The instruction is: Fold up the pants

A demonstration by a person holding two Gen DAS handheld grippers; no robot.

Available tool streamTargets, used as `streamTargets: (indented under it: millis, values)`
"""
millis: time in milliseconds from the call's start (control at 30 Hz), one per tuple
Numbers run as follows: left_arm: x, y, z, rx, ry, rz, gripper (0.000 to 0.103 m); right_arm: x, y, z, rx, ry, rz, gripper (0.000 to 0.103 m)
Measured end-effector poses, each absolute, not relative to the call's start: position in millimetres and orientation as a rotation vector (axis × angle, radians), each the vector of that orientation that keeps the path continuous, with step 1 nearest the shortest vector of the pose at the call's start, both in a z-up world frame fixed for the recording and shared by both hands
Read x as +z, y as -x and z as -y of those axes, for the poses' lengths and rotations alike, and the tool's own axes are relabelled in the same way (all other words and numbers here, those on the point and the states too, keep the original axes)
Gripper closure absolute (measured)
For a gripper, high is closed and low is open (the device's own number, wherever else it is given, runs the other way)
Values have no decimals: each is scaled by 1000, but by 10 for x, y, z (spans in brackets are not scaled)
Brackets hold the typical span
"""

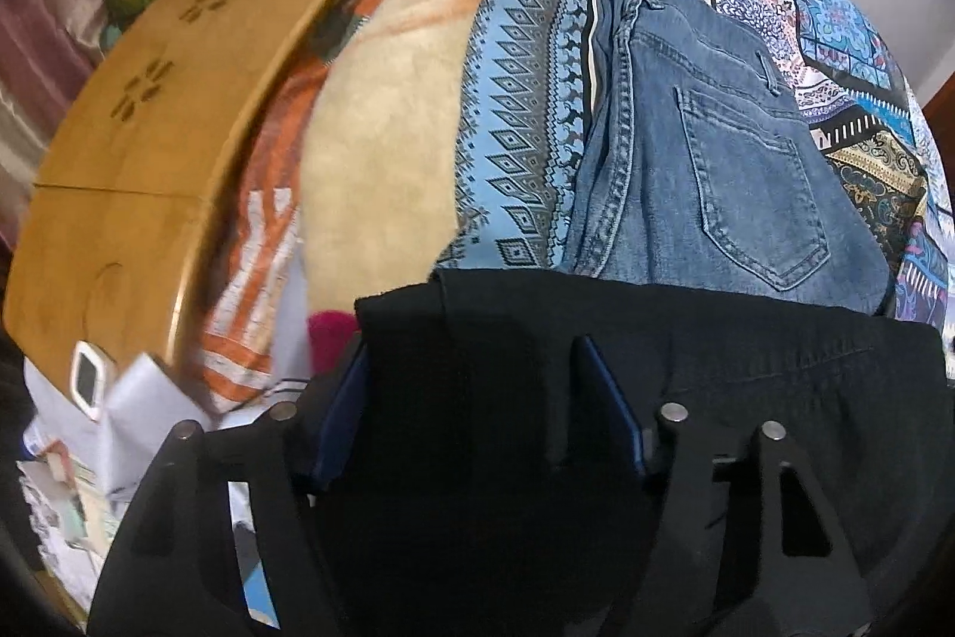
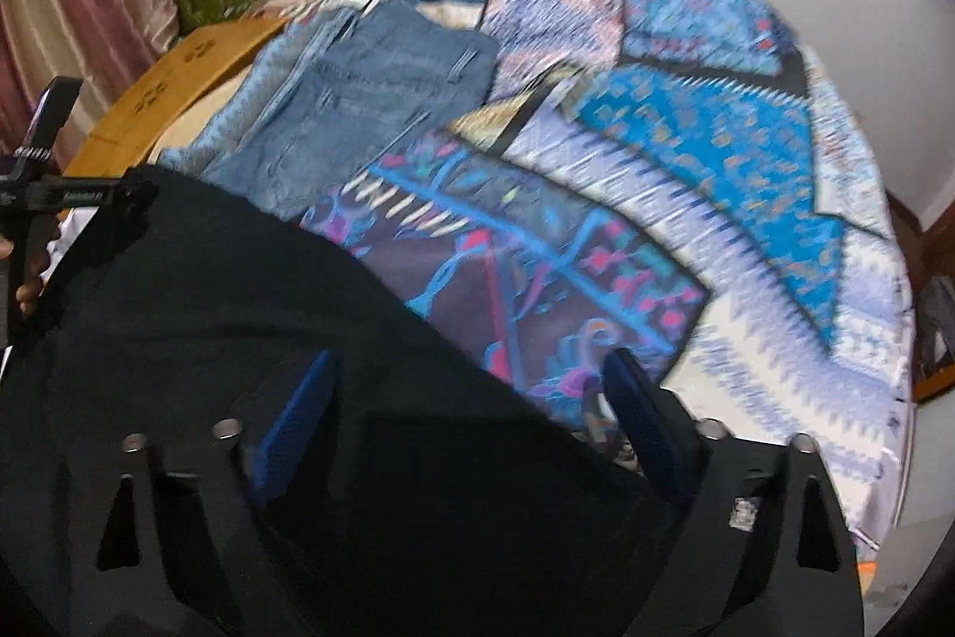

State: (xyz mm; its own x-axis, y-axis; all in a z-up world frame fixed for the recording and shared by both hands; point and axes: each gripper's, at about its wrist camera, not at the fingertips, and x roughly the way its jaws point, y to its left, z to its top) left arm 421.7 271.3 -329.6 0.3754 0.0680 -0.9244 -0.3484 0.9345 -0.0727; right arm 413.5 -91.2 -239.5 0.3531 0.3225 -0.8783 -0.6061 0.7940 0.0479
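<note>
On a bed covered with a patchwork bedspread (image 2: 686, 147) in blues, purples and white, 2 garments are in view. A pair of black pants (image 1: 746, 374) fills the near, lower part of both wrist views, right at the grippers. A folded pair of blue jeans (image 1: 704, 147) lies farther back on the bed, its back pocket facing up, well apart from either gripper.

From the left wrist camera, the black pants run sideways across the view, their top edge forming a nearly level line just in front of the jeans. That long edge lies across the line of the left gripper (image 1: 471, 386) rather than along it. The left gripper's 2 blue-padded fingers (image 1: 615, 398) stand partly apart with black cloth draped over and between them; whether they actually pinch the fabric cannot be told.

From the right wrist camera (a blurred picture), the black cloth slopes down from upper left to lower right and covers the left side of the right gripper (image 2: 471, 398). Its fingers are spread wide, 1 pad (image 2: 298, 404) over black cloth, the other over the bedspread; it does not appear to have closed on anything. Both grippers are at the pants, the left more deeply buried in them.

A tan wooden board (image 1: 137, 147) lies at the left.
</note>
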Motion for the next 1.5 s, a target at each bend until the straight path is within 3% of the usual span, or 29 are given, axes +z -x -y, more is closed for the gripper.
streamTargets:
  millis: [67,133,167,300,400,633,967,1500]
  values:
    - [-3301,-4208,-2697,257,285,-1154,46,-2486,-4136,886,638,274,-1080,39]
    - [-3278,-4196,-2658,257,264,-1148,52,-2504,-4165,910,641,238,-1082,39]
    - [-3257,-4187,-2637,257,252,-1144,55,-2504,-4178,920,647,224,-1085,45]
    - [-3147,-4123,-2574,260,230,-1127,79,-2491,-4123,894,672,236,-1067,74]
    - [-3068,-4049,-2521,263,209,-1129,84,-2489,-4075,813,676,275,-1053,94]
    - [-2604,-3882,-2456,265,163,-1046,87,-2276,-3989,867,631,278,-972,98]
    - [-1751,-3712,-2311,218,159,-883,88,-1492,-3801,1088,570,237,-801,98]
    - [-1561,-2412,-2220,209,143,-858,88,-1314,-2601,1263,621,247,-779,98]
